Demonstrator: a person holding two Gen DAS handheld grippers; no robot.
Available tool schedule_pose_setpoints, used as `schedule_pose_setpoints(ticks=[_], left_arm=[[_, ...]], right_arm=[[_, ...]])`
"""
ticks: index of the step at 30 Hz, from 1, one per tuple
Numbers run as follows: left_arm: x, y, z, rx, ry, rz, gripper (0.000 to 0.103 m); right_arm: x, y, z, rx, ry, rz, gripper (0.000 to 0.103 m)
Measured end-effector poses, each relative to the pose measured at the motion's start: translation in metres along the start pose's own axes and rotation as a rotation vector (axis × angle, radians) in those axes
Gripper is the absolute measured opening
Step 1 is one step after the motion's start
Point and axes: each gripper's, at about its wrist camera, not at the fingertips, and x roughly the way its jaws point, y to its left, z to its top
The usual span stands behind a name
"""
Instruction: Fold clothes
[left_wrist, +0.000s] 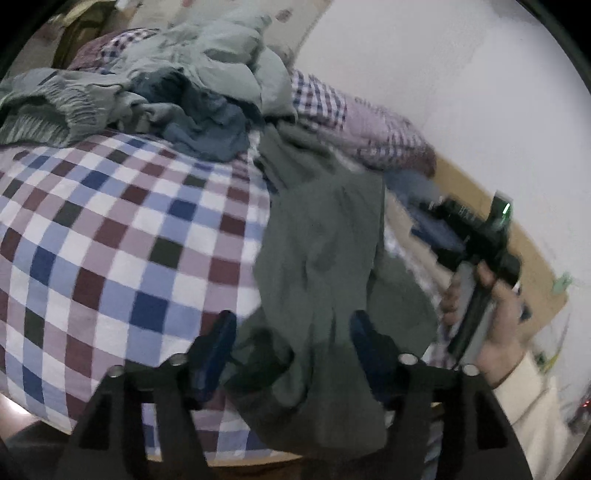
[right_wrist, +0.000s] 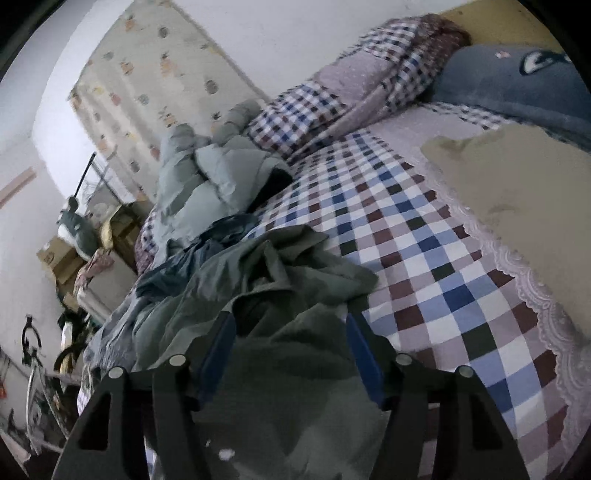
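I saw the white wall (left_wrist: 424, 74) behind everything, and in the right wrist view a patterned curtain (right_wrist: 147, 85) beside it. The bed (left_wrist: 110, 240), spread with a checked sheet of blue, maroon and white, filled most of both views. A folded checked quilt (right_wrist: 351, 85) and a blue pillow (right_wrist: 509, 77) lay at its head, a beige cloth (right_wrist: 517, 192) nearer me. A pile of grey-green and blue clothes (left_wrist: 177, 88) sat heaped on the sheet. The dark green garment (left_wrist: 325, 258) hung draped between both tools. My left gripper (left_wrist: 291, 332) stood wide open, the cloth lying between its blue fingers. My right gripper (right_wrist: 291, 332) was equally spread, with fabric bunched between the fingers. The person's hand (left_wrist: 495, 314) held the other tool.
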Motion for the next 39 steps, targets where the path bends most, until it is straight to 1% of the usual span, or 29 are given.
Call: schedule_pose_setpoints(ticks=[4, 6, 8, 10, 13, 18, 22, 27, 30, 31, 34, 39], left_arm=[[-0.014, 0.013, 0.02, -0.038, -0.066, 0.005, 0.075], [-0.015, 0.017, 0.035, -0.06, -0.096, 0.001, 0.077], [-0.011, 0.016, 0.053, -0.065, -0.119, -0.004, 0.077], [-0.005, 0.009, 0.07, -0.034, -0.146, -0.005, 0.078], [0.009, -0.004, 0.087, 0.031, -0.154, -0.013, 0.079], [0.042, -0.024, 0.118, 0.106, -0.133, -0.026, 0.081], [0.063, -0.032, 0.133, 0.144, -0.151, -0.008, 0.081], [0.08, -0.028, 0.129, 0.121, -0.145, -0.04, 0.081], [0.087, -0.026, 0.128, 0.111, -0.122, -0.039, 0.081], [0.087, -0.024, 0.129, 0.104, -0.123, -0.046, 0.081], [0.087, -0.019, 0.133, 0.065, -0.132, -0.073, 0.081], [0.096, 0.001, 0.136, -0.031, -0.119, -0.093, 0.081]], right_arm=[[0.004, -0.029, 0.013, 0.124, -0.013, -0.052, 0.066], [0.004, -0.047, 0.019, 0.199, -0.001, -0.04, 0.066], [0.002, -0.057, 0.023, 0.217, 0.01, -0.022, 0.066], [-0.002, -0.059, 0.026, 0.186, 0.009, -0.011, 0.066], [-0.007, -0.054, 0.027, 0.109, 0.027, -0.013, 0.066], [-0.01, -0.048, 0.024, 0.0, 0.095, 0.002, 0.066], [-0.014, -0.038, 0.011, -0.126, 0.165, 0.009, 0.066], [-0.015, -0.051, -0.01, -0.155, 0.267, -0.041, 0.066], [-0.016, -0.061, -0.015, -0.15, 0.303, -0.045, 0.064], [-0.016, -0.063, -0.016, -0.147, 0.309, -0.042, 0.061], [-0.013, -0.063, -0.018, -0.156, 0.316, -0.051, 0.059], [0.008, -0.045, -0.021, -0.219, 0.325, -0.074, 0.055]])
